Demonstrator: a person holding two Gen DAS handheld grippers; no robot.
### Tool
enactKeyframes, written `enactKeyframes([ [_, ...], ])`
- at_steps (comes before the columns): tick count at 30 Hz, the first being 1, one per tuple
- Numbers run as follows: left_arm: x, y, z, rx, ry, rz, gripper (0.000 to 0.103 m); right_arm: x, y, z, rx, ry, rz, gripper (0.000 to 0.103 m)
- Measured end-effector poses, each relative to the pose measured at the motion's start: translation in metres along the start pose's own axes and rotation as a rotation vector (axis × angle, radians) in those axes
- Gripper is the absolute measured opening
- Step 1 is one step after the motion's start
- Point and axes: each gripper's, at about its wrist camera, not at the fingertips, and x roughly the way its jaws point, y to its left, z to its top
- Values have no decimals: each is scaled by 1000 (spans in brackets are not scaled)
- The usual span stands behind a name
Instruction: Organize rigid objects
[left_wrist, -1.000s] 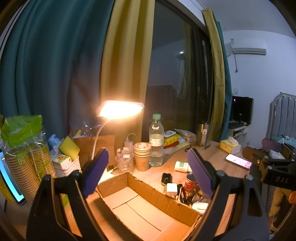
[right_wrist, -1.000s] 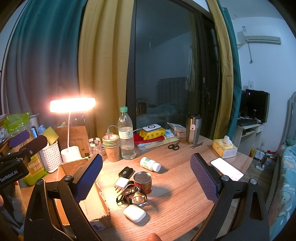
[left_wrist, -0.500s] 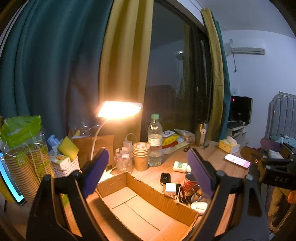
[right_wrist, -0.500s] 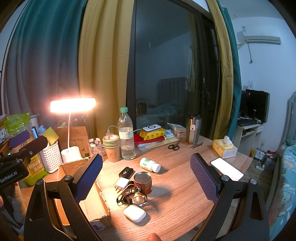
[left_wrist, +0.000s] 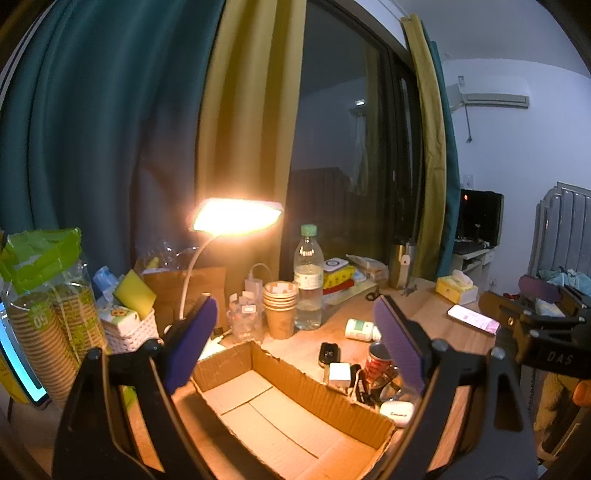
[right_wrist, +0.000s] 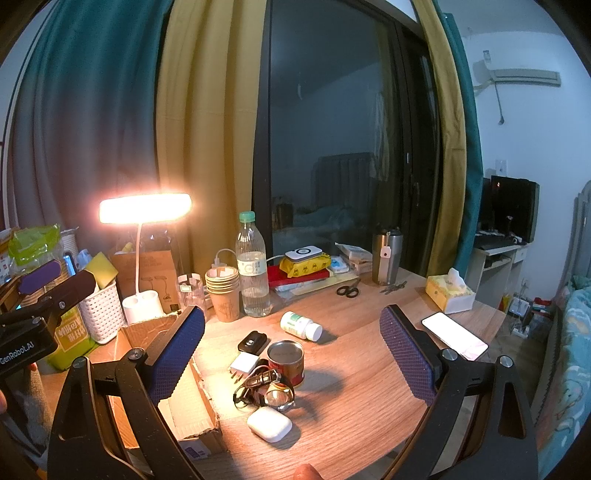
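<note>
An empty cardboard box (left_wrist: 280, 413) lies on the wooden desk under my left gripper (left_wrist: 295, 339), which is open and holds nothing. To the right of the box sits a cluster: a red tin can (right_wrist: 286, 360), a white charger plug (right_wrist: 243, 363), a black key fob (right_wrist: 252, 340), a watch (right_wrist: 271, 393), a white earbuds case (right_wrist: 269, 424) and a white pill bottle (right_wrist: 300, 325) lying on its side. My right gripper (right_wrist: 291, 354) hovers open above this cluster, empty. In the left wrist view the same items show at the box's right wall, with the can (left_wrist: 376, 363) partly hidden.
A lit desk lamp (right_wrist: 146, 207), a water bottle (right_wrist: 253, 271), stacked paper cups (right_wrist: 223, 291), a white basket (right_wrist: 101, 312), scissors (right_wrist: 349, 288), a steel tumbler (right_wrist: 386, 258), a tissue box (right_wrist: 448, 291) and a phone (right_wrist: 454, 335) stand around the desk.
The left gripper's view has shifted very slightly; the right gripper has not moved. Both stay open and empty.
</note>
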Motion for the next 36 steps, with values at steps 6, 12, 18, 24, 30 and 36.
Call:
enactKeyframes([
  [6,0,0,0,-1,-1,-2,87,1,-1,0,1,1,0,97],
  [12,5,-5,-5,1,27,-13,87,6,3,-7,-5,30,5,97],
  [18,23,-7,-15,8,82,-7,87,22,-1,-20,12,71,26,97],
  [24,47,-6,-28,11,161,25,87,42,-13,-28,28,126,47,97],
  [30,63,-1,-45,10,254,68,87,71,-21,-44,59,185,69,97],
  [36,70,10,-73,-13,399,122,87,93,-24,-63,69,241,104,97],
])
